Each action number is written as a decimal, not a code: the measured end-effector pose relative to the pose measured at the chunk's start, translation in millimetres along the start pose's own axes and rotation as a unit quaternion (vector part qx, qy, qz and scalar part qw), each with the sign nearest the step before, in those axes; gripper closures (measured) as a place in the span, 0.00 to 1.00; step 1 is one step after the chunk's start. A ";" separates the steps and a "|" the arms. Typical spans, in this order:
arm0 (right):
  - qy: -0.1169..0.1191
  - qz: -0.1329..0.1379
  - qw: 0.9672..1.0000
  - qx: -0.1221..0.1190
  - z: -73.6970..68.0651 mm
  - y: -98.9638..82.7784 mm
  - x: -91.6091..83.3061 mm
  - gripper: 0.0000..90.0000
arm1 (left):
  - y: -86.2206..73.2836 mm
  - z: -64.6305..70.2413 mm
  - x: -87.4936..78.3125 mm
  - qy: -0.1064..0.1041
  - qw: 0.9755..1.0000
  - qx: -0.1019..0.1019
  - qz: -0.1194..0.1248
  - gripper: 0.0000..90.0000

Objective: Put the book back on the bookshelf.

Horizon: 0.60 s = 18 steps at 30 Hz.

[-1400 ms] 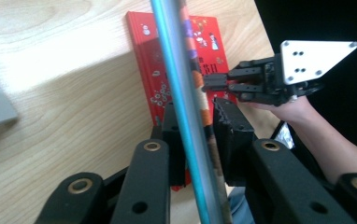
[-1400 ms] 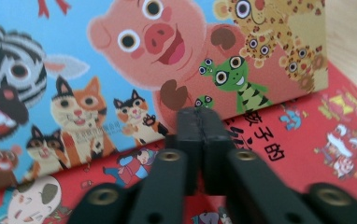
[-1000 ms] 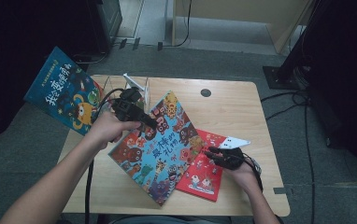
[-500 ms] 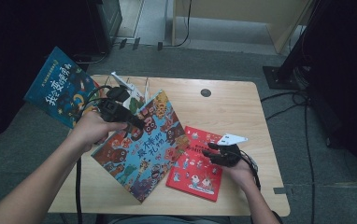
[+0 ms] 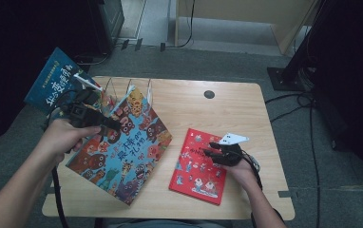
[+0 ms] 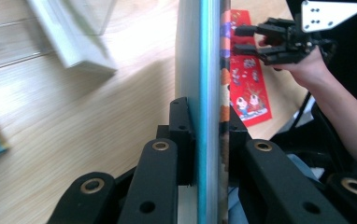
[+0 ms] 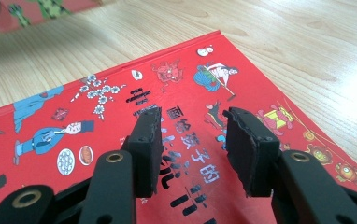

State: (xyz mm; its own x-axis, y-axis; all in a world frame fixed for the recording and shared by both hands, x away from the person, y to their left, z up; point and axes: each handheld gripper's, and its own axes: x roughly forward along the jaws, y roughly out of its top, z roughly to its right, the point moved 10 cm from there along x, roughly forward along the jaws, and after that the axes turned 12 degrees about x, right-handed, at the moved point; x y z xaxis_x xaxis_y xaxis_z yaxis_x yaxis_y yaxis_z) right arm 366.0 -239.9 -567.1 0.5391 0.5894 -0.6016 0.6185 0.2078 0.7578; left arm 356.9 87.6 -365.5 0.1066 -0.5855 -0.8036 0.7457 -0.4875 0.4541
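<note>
My left gripper (image 5: 110,126) is shut on the edge of a large colourful picture book (image 5: 122,152), which it holds tilted over the table's left half. In the left gripper view both pads clamp the book's teal edge (image 6: 209,56). A red picture book (image 5: 196,173) lies flat on the right half of the table. Just above its right edge hovers my right gripper (image 5: 214,151). In the right gripper view that gripper (image 7: 193,119) stands open over the red cover (image 7: 74,116); its jaws have just been opening, with nothing between them. The left gripper view shows the right gripper (image 6: 244,39) farther off.
A white wire book rack (image 5: 122,88) stands at the back left of the wooden table (image 5: 246,109). A blue book (image 5: 56,83) leans at the rack's left end, past the table's edge. A dark cable hole (image 5: 209,94) sits mid-back. Cables cross the floor at right.
My left gripper has carried the large book to the left and a little up, off the red book it overlapped. The right hand has stayed over the red book.
</note>
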 end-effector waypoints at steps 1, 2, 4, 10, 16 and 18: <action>-0.003 -0.007 1.000 -0.002 1.2 0.0 0.7 0.62 | -2.0 -1.5 -2.6 0.003 1.000 -0.004 0.004 0.90; -0.006 -0.011 1.000 -0.003 1.9 0.1 1.8 0.61 | -4.4 -2.5 -5.2 0.004 1.000 -0.007 0.004 0.90; -0.006 -0.012 1.000 -0.003 1.9 1.3 3.5 0.61 | -9.6 -5.3 -10.6 0.003 1.000 -0.011 0.006 0.90; -0.006 -0.020 1.000 -0.004 0.6 1.4 7.5 0.61 | -23.0 -15.2 -24.2 0.010 0.999 -0.029 0.022 0.90; -0.001 -0.022 1.000 -0.008 -0.4 1.7 10.0 0.61 | -36.4 -25.4 -38.5 0.019 0.998 -0.047 0.028 0.90; -0.001 -0.026 1.000 -0.014 -1.3 0.1 11.5 0.59 | -40.8 -29.7 -43.7 0.021 0.998 -0.055 0.032 0.90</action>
State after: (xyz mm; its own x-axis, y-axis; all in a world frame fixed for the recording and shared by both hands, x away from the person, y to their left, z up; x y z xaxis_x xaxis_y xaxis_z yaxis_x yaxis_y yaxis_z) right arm 371.5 -232.1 -573.6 0.5078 0.5767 -0.6400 0.6289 0.2597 0.7329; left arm 341.3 152.3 -360.4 0.1820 -0.5838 -0.7912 0.8042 -0.3746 0.4614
